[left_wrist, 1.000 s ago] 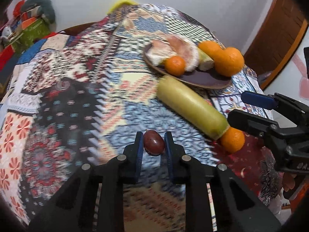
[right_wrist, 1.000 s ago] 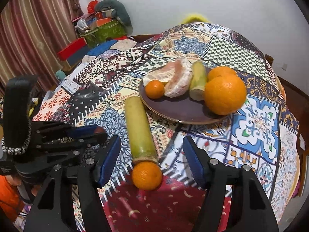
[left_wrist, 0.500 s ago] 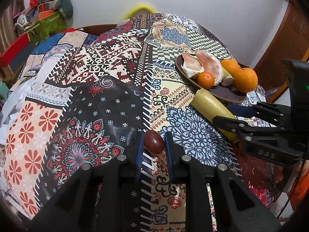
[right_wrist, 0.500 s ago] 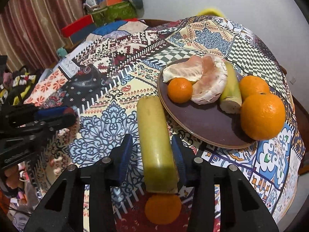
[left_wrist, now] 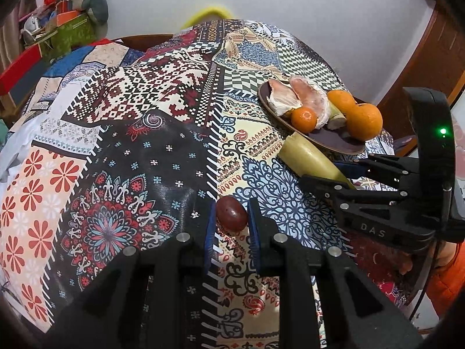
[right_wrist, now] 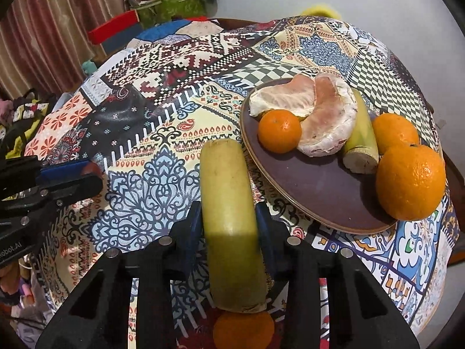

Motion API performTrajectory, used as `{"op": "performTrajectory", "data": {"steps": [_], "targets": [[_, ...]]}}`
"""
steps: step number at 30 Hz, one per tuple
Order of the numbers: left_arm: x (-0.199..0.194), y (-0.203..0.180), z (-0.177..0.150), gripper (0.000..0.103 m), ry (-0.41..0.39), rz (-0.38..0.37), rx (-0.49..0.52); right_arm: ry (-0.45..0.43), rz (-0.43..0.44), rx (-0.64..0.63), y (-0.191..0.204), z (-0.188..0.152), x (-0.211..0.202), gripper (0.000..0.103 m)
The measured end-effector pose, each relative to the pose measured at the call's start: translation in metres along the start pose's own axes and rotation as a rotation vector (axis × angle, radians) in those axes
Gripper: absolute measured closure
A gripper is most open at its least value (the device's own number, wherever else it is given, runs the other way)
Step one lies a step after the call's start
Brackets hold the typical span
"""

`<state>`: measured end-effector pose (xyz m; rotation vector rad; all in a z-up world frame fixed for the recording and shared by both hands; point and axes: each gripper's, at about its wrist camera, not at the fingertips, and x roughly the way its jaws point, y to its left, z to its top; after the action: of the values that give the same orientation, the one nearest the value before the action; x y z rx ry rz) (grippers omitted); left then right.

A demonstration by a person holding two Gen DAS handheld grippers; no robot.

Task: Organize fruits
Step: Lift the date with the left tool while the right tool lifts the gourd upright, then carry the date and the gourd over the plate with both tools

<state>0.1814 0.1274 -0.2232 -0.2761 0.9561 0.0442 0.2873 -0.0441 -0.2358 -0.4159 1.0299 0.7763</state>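
My left gripper is shut on a small dark red fruit, held over the patterned tablecloth. My right gripper is shut on a long yellow-green stalk; the stalk also shows in the left wrist view. A brown plate to the stalk's right holds peeled pomelo pieces, a small orange, a short green stalk piece and two larger oranges. A loose orange lies under the stalk's near end.
The round table has a busy patchwork cloth. Its edge curves close on the right, beside a wooden door. Boxes and clutter stand behind the table at the left. The left gripper appears at the right wrist view's left edge.
My right gripper moved forward and closed around the long stalk. My left gripper, still holding the dark red fruit, swung left and away from the plate.
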Motion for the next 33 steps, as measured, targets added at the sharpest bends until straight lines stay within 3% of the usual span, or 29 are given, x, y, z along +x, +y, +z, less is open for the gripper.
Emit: {"op": "performTrajectory", "data": {"steps": [15, 26, 33], "targets": [[-0.025, 0.003, 0.001, 0.082, -0.046, 0.01, -0.011, -0.189, 0.021, 0.022, 0.012, 0.008, -0.058, 0.071], [-0.036, -0.015, 0.022, 0.082, -0.098, -0.022, 0.024, -0.317, -0.044, 0.101, -0.027, 0.015, -0.103, 0.071], [-0.035, -0.037, 0.033, 0.082, -0.118, -0.056, 0.071, -0.347, -0.076, 0.164, -0.053, 0.014, -0.11, 0.071]]}}
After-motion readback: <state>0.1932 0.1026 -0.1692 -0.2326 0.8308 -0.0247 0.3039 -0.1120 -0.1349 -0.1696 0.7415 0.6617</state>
